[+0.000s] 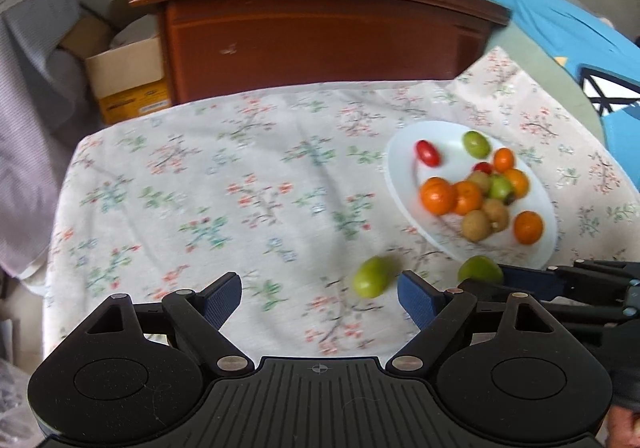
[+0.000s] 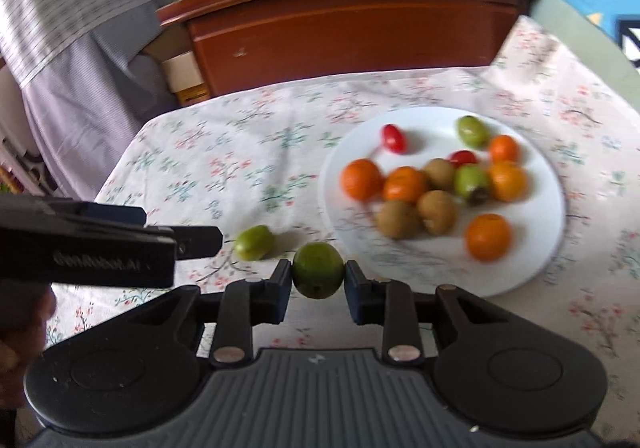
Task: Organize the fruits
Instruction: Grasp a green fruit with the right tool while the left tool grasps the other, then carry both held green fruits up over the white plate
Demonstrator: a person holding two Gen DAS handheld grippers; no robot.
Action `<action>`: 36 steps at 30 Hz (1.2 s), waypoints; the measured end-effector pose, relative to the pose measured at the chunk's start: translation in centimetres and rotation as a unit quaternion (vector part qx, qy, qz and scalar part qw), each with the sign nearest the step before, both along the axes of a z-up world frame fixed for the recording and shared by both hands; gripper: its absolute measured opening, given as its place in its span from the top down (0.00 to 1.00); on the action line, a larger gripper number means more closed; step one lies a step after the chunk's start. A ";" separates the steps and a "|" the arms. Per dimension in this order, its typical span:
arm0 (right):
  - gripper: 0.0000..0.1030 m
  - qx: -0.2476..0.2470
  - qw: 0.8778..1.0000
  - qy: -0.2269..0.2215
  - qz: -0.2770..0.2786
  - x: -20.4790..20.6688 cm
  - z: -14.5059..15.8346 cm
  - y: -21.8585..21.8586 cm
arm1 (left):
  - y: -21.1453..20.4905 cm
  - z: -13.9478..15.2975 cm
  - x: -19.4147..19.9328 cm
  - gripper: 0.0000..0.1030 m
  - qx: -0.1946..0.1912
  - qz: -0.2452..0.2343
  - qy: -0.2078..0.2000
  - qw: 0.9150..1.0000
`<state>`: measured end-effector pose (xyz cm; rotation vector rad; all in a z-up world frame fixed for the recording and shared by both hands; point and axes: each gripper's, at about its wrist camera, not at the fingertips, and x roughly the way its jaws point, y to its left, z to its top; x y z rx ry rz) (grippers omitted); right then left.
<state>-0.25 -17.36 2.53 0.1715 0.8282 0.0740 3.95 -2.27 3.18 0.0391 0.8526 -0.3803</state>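
In the left wrist view, the left gripper (image 1: 320, 294) stood wide open and held nothing; a small green fruit (image 1: 371, 277) lay on the floral tablecloth (image 1: 224, 184) between its blue pads, nearer the right one, touching neither. It looked smooth, oval and yellow-green. The white plate (image 1: 404, 176) sat farther off to the right, carrying orange, brown, green and red fruits. In the right wrist view, the right gripper (image 2: 318, 278) was closed on a round green fruit (image 2: 318, 275), both pads pressing its sides, just short of the plate's near rim. The loose fruit lay beside it, to the left.
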 end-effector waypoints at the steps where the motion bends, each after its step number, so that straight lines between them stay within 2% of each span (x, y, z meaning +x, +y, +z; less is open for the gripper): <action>1: 0.72 0.003 1.000 0.003 -0.006 -0.1 0.2 -0.4 | -0.3 -0.1 0.0 0.18 -0.001 -0.006 -0.001 1.000; 4: 0.72 0.017 1.000 0.010 -0.016 -0.4 0.9 -1.4 | -1.2 -0.4 0.0 0.22 -0.003 -0.020 -0.005 1.000; 7: 0.72 0.024 0.999 0.014 -0.022 -0.8 1.5 -2.3 | -1.9 -0.8 0.2 0.33 -0.004 -0.032 -0.008 0.999; 9: 0.72 0.031 0.999 0.018 -0.028 -0.9 1.8 -2.9 | -2.2 -1.1 0.3 0.47 -0.004 -0.036 -0.006 0.999; 11: 0.72 0.045 0.998 0.022 -0.038 -1.0 1.9 -3.5 | -2.4 -1.5 0.6 0.53 -0.005 -0.037 -0.001 0.999; 14: 0.72 0.062 0.996 0.021 -0.057 -0.9 2.0 -4.3 | -2.8 -1.9 0.8 0.54 -0.001 -0.038 0.003 0.999; 18: 0.72 0.071 0.995 0.021 -0.072 -0.8 1.9 -4.9 | -3.2 -2.5 0.8 0.70 0.008 -0.044 0.009 0.999; 22: 0.72 0.073 0.994 0.019 -0.081 -0.8 1.9 -5.4 | -3.4 -2.6 0.6 0.72 0.016 -0.046 -0.001 0.999; 24: 0.72 0.076 0.994 0.019 -0.083 -0.8 1.9 -5.5 | -3.4 -2.5 0.6 0.78 0.013 -0.047 -0.001 0.999; 25: 0.72 0.076 0.993 0.019 -0.083 -0.8 1.9 -5.5 | -3.4 -2.4 0.6 0.78 0.011 -0.046 -0.001 0.999; 29: 0.72 0.078 0.993 0.009 -0.089 -0.7 2.1 -5.9 | -3.2 -1.4 0.7 0.78 -0.007 -0.038 -0.010 0.999; 36: 0.72 0.091 0.991 -0.038 -0.094 -0.8 4.0 -7.2 | -3.2 1.5 0.5 0.78 -0.043 -0.041 -0.038 0.998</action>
